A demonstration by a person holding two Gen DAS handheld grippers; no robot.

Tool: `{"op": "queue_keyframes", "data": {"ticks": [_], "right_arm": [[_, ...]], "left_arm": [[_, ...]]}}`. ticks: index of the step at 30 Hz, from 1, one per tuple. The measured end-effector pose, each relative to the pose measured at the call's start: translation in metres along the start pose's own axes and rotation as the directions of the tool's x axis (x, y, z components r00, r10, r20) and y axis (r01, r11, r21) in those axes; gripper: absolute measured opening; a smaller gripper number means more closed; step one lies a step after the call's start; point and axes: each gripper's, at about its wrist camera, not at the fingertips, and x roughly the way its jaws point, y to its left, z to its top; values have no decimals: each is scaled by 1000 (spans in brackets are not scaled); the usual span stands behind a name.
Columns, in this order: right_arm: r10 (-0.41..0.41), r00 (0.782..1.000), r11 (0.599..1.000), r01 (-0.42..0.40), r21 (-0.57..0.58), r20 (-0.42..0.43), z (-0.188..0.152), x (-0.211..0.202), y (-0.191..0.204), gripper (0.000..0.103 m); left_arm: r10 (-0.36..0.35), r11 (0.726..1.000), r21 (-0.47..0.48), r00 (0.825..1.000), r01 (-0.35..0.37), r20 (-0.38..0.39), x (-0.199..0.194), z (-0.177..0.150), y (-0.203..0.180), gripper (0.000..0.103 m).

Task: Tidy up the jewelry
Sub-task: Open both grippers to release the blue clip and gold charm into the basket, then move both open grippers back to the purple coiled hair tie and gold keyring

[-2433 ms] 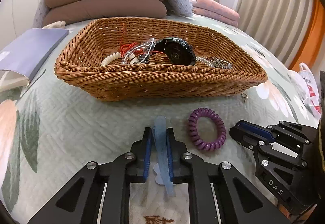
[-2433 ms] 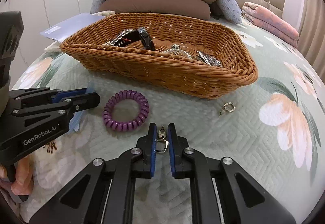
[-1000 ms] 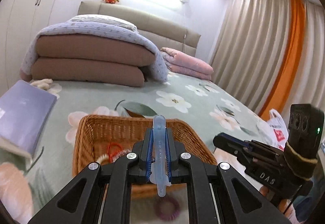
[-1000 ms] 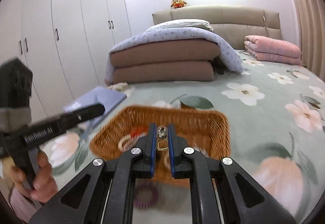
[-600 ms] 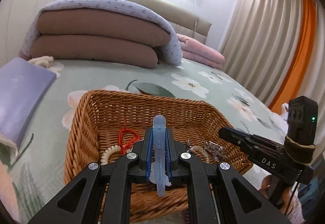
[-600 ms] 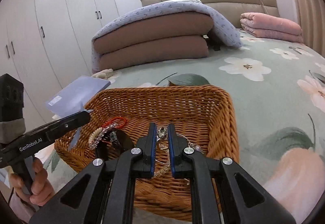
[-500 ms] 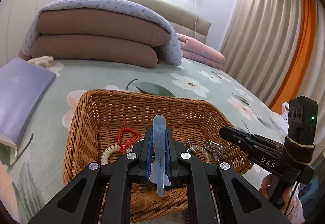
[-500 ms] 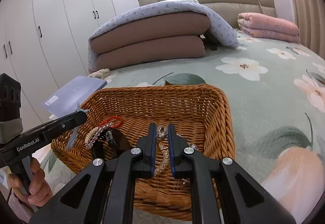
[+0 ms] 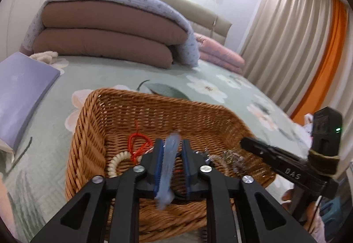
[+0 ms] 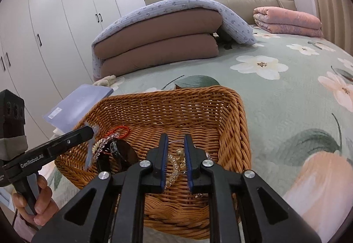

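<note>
A brown wicker basket [image 9: 88,132] [image 10: 238,124] sits on the flowered bed and holds a red cord [image 9: 139,142], a cream bead bracelet [image 9: 115,164], a black watch [image 10: 119,154] and clear bead strings [image 10: 176,161]. My left gripper [image 9: 171,150] is above the basket's near side with its jaws apart; the pale blue hair clip [image 9: 167,165] is blurred between them, also in the right wrist view [image 10: 91,146]. My right gripper [image 10: 175,146] is open and empty over the basket's near right part.
A purple folder [image 9: 19,93] lies left of the basket. Folded brown and blue quilts [image 10: 165,44] and a pink blanket [image 10: 286,20] are stacked at the far end of the bed. Curtains [image 9: 297,55] hang at the right.
Both grippers have opened over the basket. The small metal charm has left the right gripper. The blue clip is loose and slipping between the left jaws.
</note>
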Motion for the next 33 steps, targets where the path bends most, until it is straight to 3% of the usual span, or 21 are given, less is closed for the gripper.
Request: {"op": "queue_keyframes", "data": {"ticks": [2, 3, 11, 14, 20, 23, 26, 30, 33], "right_arm": [[7, 1000, 1000, -7, 12, 9, 0, -2, -3, 22], [13, 1000, 1000, -13, 19, 14, 0, -4, -4, 24], [-8, 997, 1000, 7, 12, 74, 1, -17, 0, 25], [-15, 990, 1000, 14, 12, 142, 3, -32, 0, 35], [-137, 946, 989, 113, 98, 292, 2, -72, -10, 36], [-188, 930, 975, 139, 173, 317, -1, -98, -20, 36], [-221, 934, 967, 174, 184, 280, -11, -120, -26, 36], [-209, 971, 969, 191, 155, 114, -41, -125, -36, 36], [-168, 986, 973, 167, 162, -9, -63, -109, -45, 36]], "left_arm": [[17, 1000, 11, 1000, -17, 24, -4, 1, -1, 47], [16, 1000, 7, 999, -16, 38, -7, 1, -1, 51], [54, 998, 22, 995, -56, 79, -18, 0, -5, 52], [59, 998, 23, 993, -61, 102, -26, -1, -7, 52], [36, 999, 21, 988, -40, 147, -50, -6, -13, 52], [10, 1000, 27, 988, -14, 157, -63, -9, -25, 52], [-11, 998, 69, 990, 1, 144, -79, -26, -44, 52], [-26, 996, 86, 998, 21, 56, -82, -55, -63, 52], [-19, 996, 89, 1000, 21, -21, -73, -79, -72, 52]]}}
